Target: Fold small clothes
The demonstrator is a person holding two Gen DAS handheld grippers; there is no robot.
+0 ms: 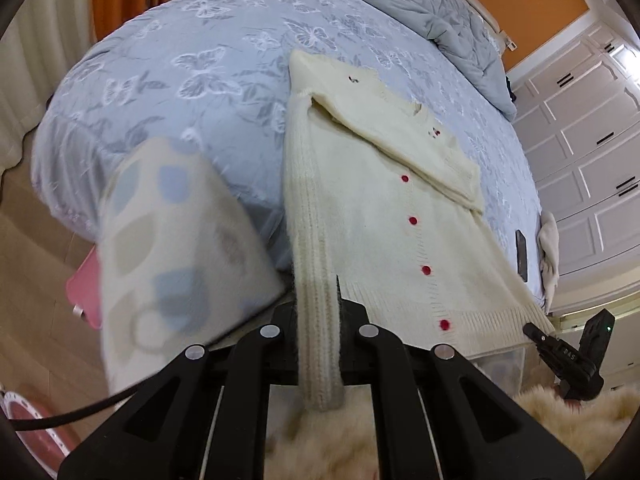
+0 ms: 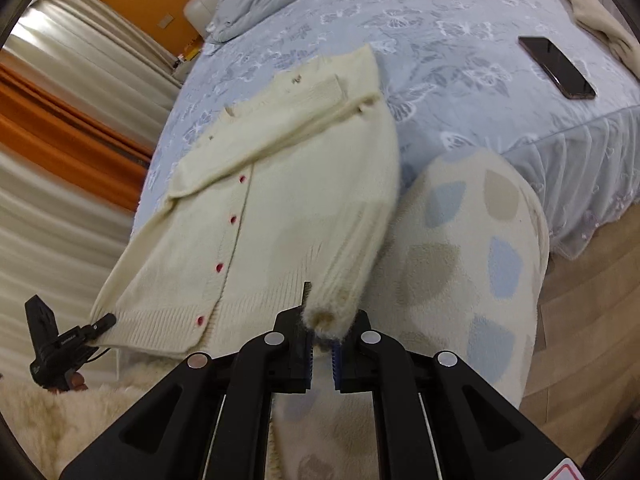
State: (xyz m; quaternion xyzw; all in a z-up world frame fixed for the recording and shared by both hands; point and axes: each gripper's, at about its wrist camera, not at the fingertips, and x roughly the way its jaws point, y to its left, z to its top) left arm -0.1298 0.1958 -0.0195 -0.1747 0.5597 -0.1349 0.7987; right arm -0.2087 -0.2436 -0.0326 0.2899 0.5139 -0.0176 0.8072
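A cream knit cardigan [image 1: 384, 220] with red buttons lies on the blue butterfly bedspread [image 1: 200, 72], one sleeve folded across its chest. My left gripper [image 1: 320, 320] is shut on the other sleeve [image 1: 308, 216], whose cuff hangs down between the fingers. In the right wrist view the cardigan [image 2: 248, 208] lies ahead and to the left. My right gripper [image 2: 322, 332] is shut on a sleeve cuff [image 2: 332, 312] at the cardigan's near right side. The other gripper [image 2: 60, 344] shows at the cardigan's hem corner.
A dark phone [image 2: 556, 66] lies on the bed near a crumpled beige cloth [image 2: 600, 20]. A grey quilt [image 1: 432, 12] is bunched at the bed's head. My patterned fleece-clad leg [image 2: 460, 264] presses against the bed edge. White wardrobes [image 1: 580, 152] stand beyond.
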